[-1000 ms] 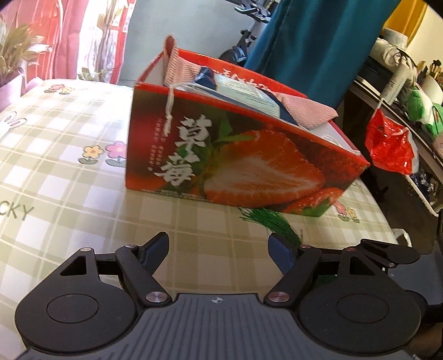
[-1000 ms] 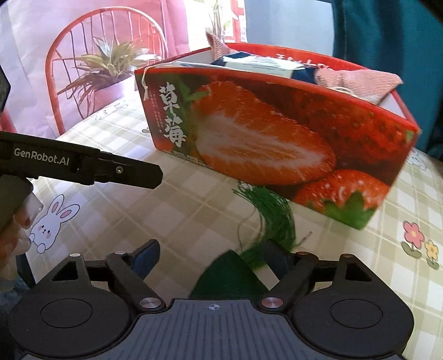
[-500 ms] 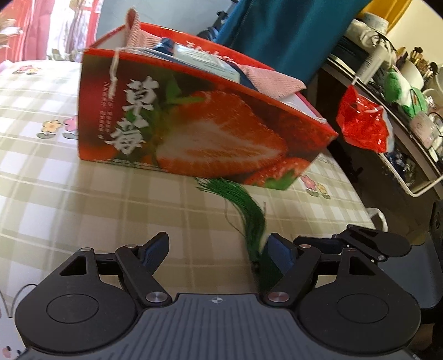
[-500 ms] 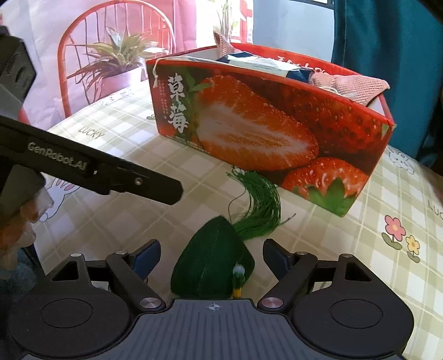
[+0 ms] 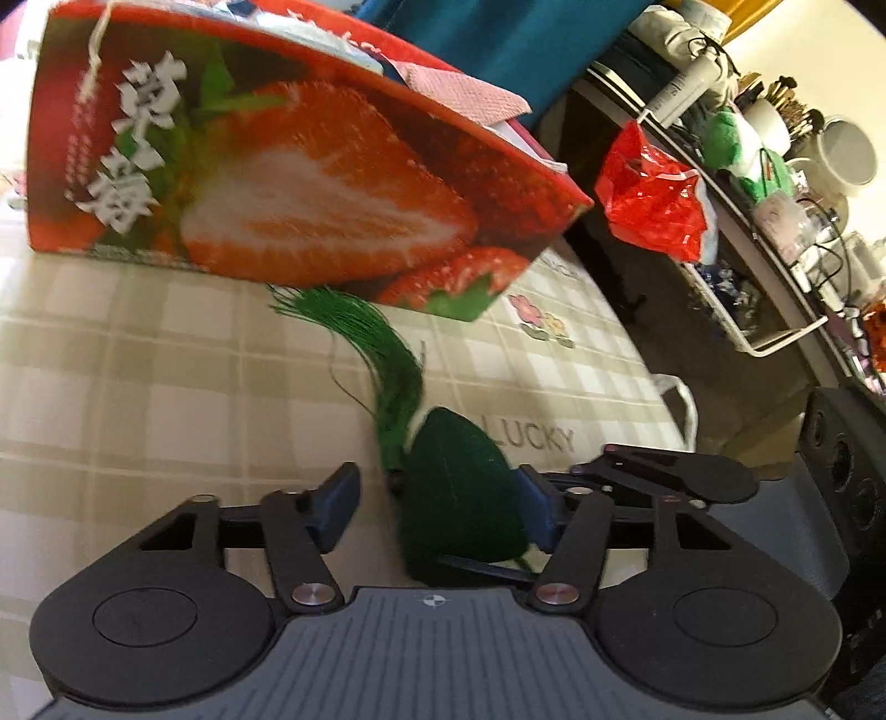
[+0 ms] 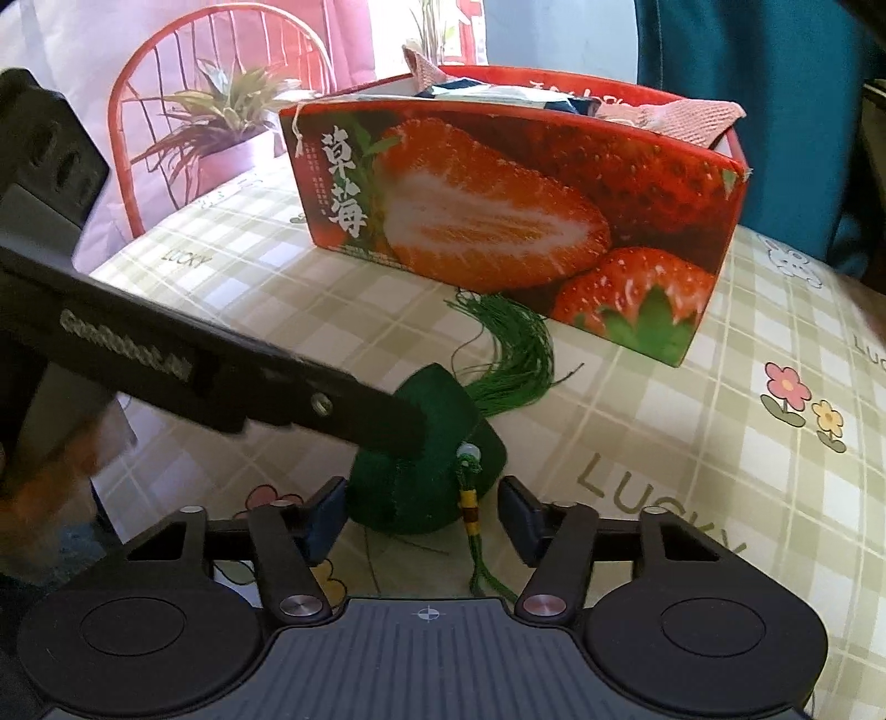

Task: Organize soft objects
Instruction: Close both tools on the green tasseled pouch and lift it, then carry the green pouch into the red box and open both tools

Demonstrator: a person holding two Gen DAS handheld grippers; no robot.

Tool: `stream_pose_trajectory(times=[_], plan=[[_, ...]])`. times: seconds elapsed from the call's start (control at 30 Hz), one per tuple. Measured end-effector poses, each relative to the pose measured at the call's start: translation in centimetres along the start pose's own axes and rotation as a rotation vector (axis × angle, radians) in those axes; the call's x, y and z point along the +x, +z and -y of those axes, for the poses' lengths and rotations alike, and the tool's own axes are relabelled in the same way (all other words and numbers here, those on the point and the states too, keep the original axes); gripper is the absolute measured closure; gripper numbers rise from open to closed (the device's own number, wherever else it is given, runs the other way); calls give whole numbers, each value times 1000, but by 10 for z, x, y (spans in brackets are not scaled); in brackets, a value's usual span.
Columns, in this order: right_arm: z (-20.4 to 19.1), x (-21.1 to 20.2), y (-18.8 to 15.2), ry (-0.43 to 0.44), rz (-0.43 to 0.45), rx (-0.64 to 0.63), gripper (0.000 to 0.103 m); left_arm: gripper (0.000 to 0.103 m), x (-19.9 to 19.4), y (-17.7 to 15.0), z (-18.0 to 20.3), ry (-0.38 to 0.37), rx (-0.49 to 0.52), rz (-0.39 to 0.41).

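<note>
A dark green stuffed sachet [image 5: 459, 498] with a long green tassel [image 5: 382, 343] lies on the checked tablecloth in front of the red strawberry box [image 5: 310, 183]. My left gripper [image 5: 437, 501] straddles it with jaws closing. Its right pad touches the sachet and its left pad stands clear. In the right wrist view the sachet [image 6: 410, 487] sits between the closing jaws of my right gripper [image 6: 423, 518], the right pad still apart from it. A left-gripper finger [image 6: 354, 410] crosses over the sachet's top. The box [image 6: 498, 221] holds a pink knitted cloth [image 6: 686, 113] and packets.
A red wire chair [image 6: 127, 111] and a potted plant [image 6: 221, 122] stand beyond the table's far left. To the right of the table's edge hang a red plastic bag [image 5: 653, 205] and a cluttered shelf [image 5: 775, 166]. A teal cloth [image 5: 487, 33] hangs behind the box.
Both grippers have come in around the sachet and their jaws have narrowed. The left one swung right and tipped down, and its finger now reaches over the sachet in the right view.
</note>
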State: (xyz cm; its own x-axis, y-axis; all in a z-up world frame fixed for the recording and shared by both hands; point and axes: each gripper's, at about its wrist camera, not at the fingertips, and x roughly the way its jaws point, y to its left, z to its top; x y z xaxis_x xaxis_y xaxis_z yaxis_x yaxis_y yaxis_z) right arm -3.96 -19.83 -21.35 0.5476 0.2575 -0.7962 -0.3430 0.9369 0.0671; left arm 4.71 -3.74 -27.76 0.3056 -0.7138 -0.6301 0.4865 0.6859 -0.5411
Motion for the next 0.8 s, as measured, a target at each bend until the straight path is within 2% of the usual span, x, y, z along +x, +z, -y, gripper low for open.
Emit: stream_pose_trajectory(times=[0.1,0.23,0.4,0.57,0.8], plan=[[-2,3,1,6,5,6,52,57,4,-2,-1,-26,-15,-6],[-6,6,5,14,10,4,53,58,-5,1,1,-16,0,20],[-7,-8,23,28,67,-2,53,58,-34,26,12,-21,34,98],[-5,-40,68,34,188,-35,53,58,-74,67,33,-15,115,216],[-3,-80,146,12,354,-124,53,58,-116,132,56,-29,173,351]])
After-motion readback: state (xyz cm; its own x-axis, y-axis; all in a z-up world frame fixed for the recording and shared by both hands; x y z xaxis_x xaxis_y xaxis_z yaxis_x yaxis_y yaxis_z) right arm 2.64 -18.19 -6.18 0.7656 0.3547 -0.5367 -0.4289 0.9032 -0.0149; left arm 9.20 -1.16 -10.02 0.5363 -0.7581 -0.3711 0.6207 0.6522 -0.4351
